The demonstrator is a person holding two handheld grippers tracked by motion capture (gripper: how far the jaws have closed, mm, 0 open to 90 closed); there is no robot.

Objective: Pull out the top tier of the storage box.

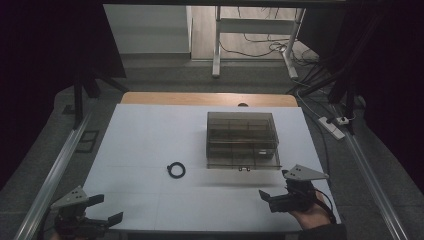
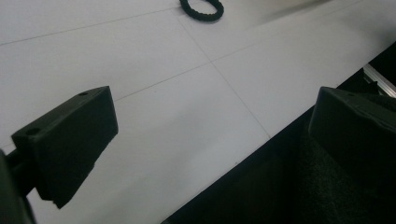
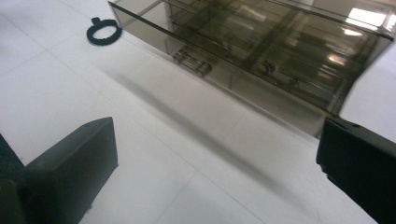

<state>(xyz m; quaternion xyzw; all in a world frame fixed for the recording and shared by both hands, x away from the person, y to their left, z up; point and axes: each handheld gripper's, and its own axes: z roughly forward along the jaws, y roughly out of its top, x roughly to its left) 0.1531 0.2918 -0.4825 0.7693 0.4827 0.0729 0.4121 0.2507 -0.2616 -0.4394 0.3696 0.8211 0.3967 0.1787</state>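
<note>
One bench (image 1: 150, 130) with a white top carries two things: one smoky, see-through box (image 1: 243, 139) and one black ring (image 1: 176, 170).

The box stands right of the middle of the bench, its lid down. Through its walls dividers show, splitting it into several compartments; how many cannot be told. In the right gripper view the box (image 3: 261, 51) has two small clasps on the side that faces the camera, and what lies in the compartments is too dim to make out.

The ring lies flat on the white top, left of the box's near corner and apart from it. It has a ribbed edge and one small tab, seen in the right gripper view (image 3: 103, 31). In the left gripper view the ring (image 2: 201, 8) sits at the top edge, well ahead of the jaws.

Two grippers are in sight, one per hand. The left gripper (image 1: 102, 209) hangs at the near left corner of the bench, jaws spread wide with nothing between them. The right gripper (image 1: 268, 198) sits at the near right edge, just before the box, held by a hand (image 1: 312, 216); its jaws are likewise wide apart and empty.
</note>
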